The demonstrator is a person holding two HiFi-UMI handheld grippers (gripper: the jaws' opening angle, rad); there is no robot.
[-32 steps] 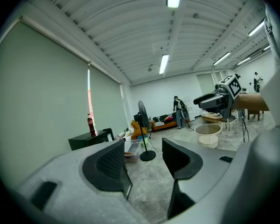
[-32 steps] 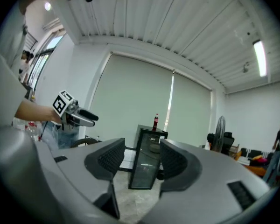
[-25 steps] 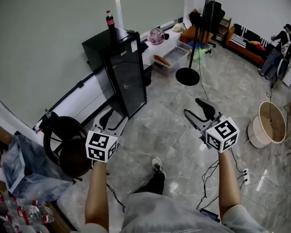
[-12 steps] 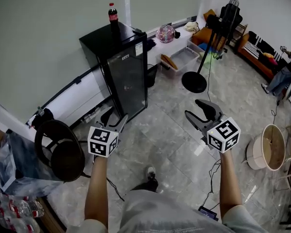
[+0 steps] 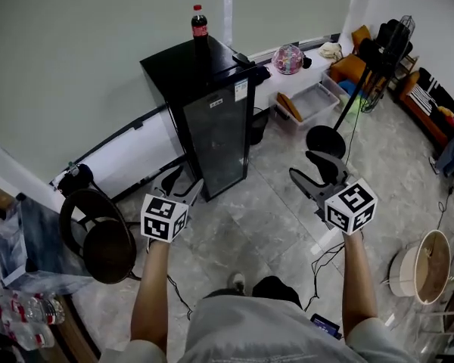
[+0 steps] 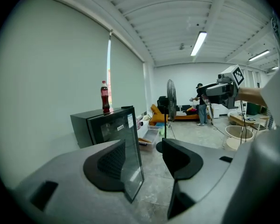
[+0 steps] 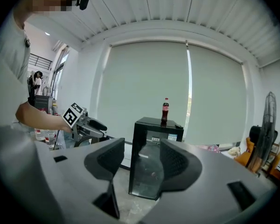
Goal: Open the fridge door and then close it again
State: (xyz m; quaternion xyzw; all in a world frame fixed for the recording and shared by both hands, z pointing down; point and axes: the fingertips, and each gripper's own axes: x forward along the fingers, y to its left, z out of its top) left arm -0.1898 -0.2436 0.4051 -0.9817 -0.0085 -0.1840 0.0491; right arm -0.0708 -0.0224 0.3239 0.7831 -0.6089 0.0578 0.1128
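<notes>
A black mini fridge (image 5: 212, 119) with a dark glass door (image 5: 221, 148) stands against the wall, door closed. A cola bottle (image 5: 200, 23) stands on its top. My left gripper (image 5: 180, 184) hovers open just in front of the fridge's lower left corner, apart from it. My right gripper (image 5: 312, 169) is open too, out to the right of the fridge over the tiled floor. In the left gripper view the jaws (image 6: 144, 155) frame the fridge (image 6: 107, 127). The right gripper (image 7: 140, 162) also holds nothing and faces the fridge (image 7: 147, 178).
A black round chair (image 5: 98, 229) sits at the left, beside a bag of bottles (image 5: 30, 248). Right of the fridge are a clear plastic bin (image 5: 310, 100) and a standing fan's base (image 5: 325, 138). Cables (image 5: 321, 259) and a round basket (image 5: 420, 267) lie on the floor at the right.
The person has walked closer to the fridge, which now sits nearer the middle of the head view. Both grippers travelled along, jaws held apart as before.
</notes>
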